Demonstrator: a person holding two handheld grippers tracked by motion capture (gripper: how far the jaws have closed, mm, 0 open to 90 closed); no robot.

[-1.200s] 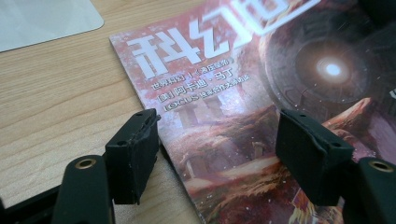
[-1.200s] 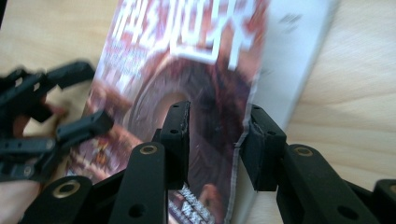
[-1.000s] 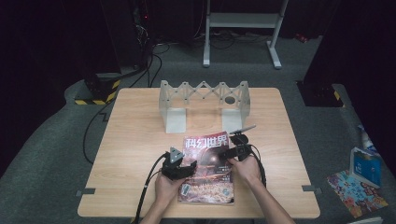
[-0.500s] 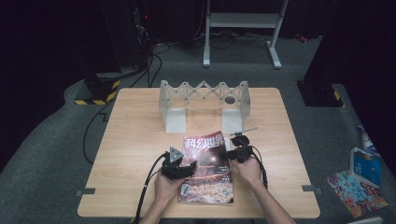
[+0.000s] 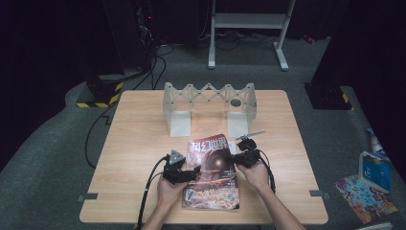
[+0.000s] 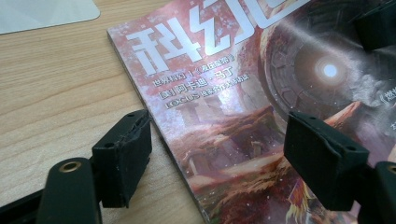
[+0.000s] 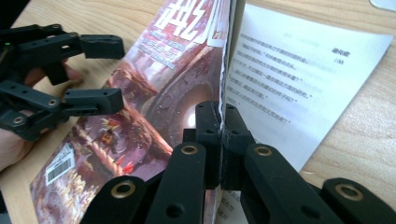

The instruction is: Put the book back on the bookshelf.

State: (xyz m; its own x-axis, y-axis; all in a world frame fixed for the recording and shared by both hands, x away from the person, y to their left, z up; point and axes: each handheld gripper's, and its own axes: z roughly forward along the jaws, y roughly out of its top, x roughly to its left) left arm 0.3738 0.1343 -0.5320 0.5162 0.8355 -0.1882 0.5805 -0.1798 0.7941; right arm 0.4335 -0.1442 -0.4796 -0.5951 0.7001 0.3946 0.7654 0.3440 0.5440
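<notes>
A glossy red-brown paperback magazine lies near the front edge of the light wooden table. The right gripper pinches its front cover, lifting it; the left gripper straddles its spine edge, jaws spread.

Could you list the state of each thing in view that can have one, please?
magazine: flat on the table, front cover lifted along its right edge.
right gripper: shut on the cover's edge.
left gripper: open, jaws astride the magazine's spine edge.
folding rack: upright, stretched out.
</notes>
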